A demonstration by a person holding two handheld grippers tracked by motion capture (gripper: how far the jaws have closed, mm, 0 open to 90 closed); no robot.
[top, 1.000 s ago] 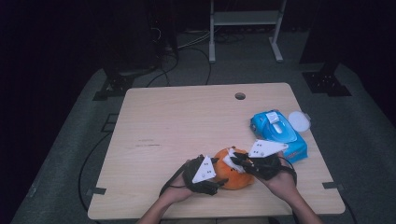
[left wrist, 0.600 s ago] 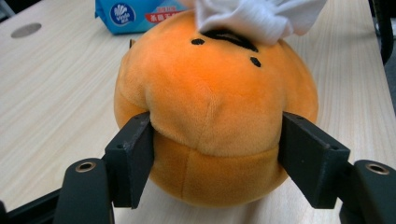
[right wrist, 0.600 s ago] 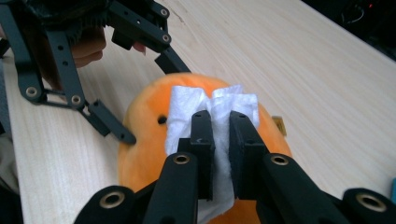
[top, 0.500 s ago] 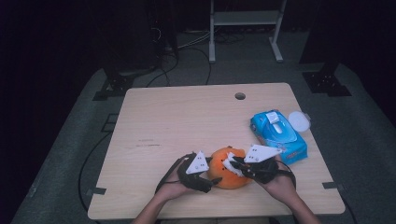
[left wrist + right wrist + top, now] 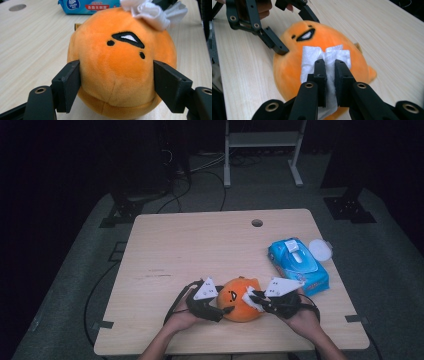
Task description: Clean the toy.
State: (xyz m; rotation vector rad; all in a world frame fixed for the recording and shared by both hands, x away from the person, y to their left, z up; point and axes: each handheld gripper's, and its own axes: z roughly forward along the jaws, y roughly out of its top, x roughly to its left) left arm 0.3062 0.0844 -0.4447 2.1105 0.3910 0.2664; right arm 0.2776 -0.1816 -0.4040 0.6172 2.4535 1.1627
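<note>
A round orange plush toy with a stitched face lies near the table's front edge. My left gripper is shut on the plush toy, one jaw pressing each side of it. From the right, my right gripper is shut on a crumpled white wipe and holds it against the top of the plush toy. In the high view the left gripper and right gripper meet at the toy, with the wipe between them. The left gripper straddles the toy's face in the right gripper view.
A blue pack of wet wipes lies at the right of the wooden table, with a white round lid beside it. A cable hole sits near the far edge. A metal stand and cables are on the floor behind.
Both grippers and the plush toy have shifted slightly to the left. The wipe stays pressed on the toy.
</note>
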